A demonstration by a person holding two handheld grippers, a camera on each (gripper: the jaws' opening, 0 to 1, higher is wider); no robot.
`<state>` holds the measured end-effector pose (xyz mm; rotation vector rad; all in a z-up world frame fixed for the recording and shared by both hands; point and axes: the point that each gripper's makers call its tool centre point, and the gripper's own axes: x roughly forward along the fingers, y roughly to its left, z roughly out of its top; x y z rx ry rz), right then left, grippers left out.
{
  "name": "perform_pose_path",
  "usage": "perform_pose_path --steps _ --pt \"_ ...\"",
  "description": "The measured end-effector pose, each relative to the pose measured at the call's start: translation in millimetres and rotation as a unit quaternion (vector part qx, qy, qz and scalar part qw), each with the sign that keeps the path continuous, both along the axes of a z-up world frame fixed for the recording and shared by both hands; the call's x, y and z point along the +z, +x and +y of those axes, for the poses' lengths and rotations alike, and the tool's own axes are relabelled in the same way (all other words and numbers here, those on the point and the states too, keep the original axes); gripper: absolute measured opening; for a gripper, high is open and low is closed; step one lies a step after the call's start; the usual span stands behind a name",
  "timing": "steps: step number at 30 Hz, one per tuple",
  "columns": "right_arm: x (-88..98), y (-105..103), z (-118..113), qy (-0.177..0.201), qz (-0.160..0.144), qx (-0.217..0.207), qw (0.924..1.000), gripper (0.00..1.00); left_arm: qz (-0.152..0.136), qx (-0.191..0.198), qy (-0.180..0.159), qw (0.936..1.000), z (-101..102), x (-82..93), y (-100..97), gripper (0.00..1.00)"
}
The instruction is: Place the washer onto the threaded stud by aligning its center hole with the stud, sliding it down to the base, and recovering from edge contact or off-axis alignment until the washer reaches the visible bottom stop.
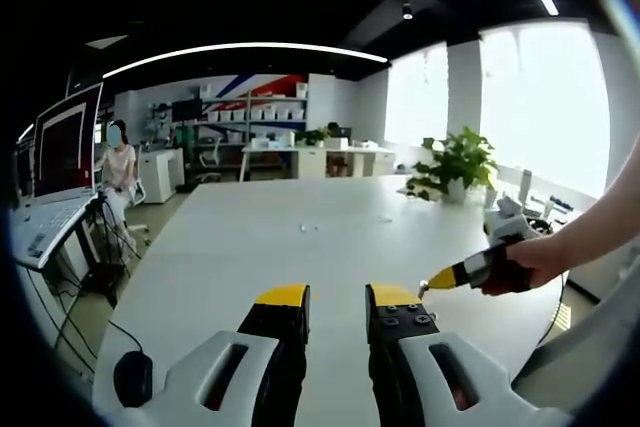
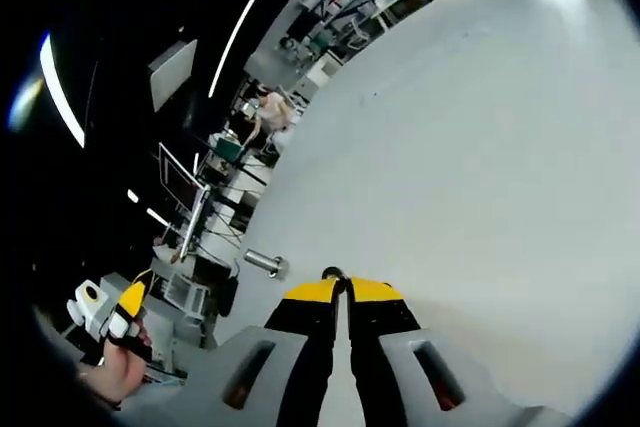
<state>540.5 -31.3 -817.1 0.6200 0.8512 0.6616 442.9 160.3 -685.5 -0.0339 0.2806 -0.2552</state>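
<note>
In the right gripper view my right gripper (image 2: 340, 282) has its yellow-tipped jaws shut on a small dark washer (image 2: 333, 272) that peeks out at the tips. A short metal threaded stud (image 2: 264, 263) stands on the white table (image 2: 480, 167), a little left of those tips and apart from the washer. In the left gripper view my left gripper (image 1: 337, 297) is open above the table (image 1: 260, 247) with nothing between its jaws. A hand (image 1: 520, 265) holds the right gripper (image 1: 428, 287) to its right, tip pointing left.
A laptop (image 1: 62, 162) on a stand and a mouse (image 1: 132, 377) sit at the table's left edge. A potted plant (image 1: 455, 165) stands at the far right. Small specks (image 1: 310, 228) lie mid-table. A person sits in the background.
</note>
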Motion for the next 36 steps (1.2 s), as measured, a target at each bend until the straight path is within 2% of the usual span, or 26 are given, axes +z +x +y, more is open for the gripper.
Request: perform_pose_path --steps 20,36 --pt "5.2 0.8 -1.7 -0.008 -0.004 -0.001 1.0000 0.05 0.001 -0.001 0.003 1.0000 -1.0 -0.2 -0.6 0.20" --pt "6.2 3.6 -0.2 -0.013 0.012 -0.003 0.9998 0.05 0.000 -0.003 0.003 1.0000 -2.0 -0.3 -0.4 0.20"
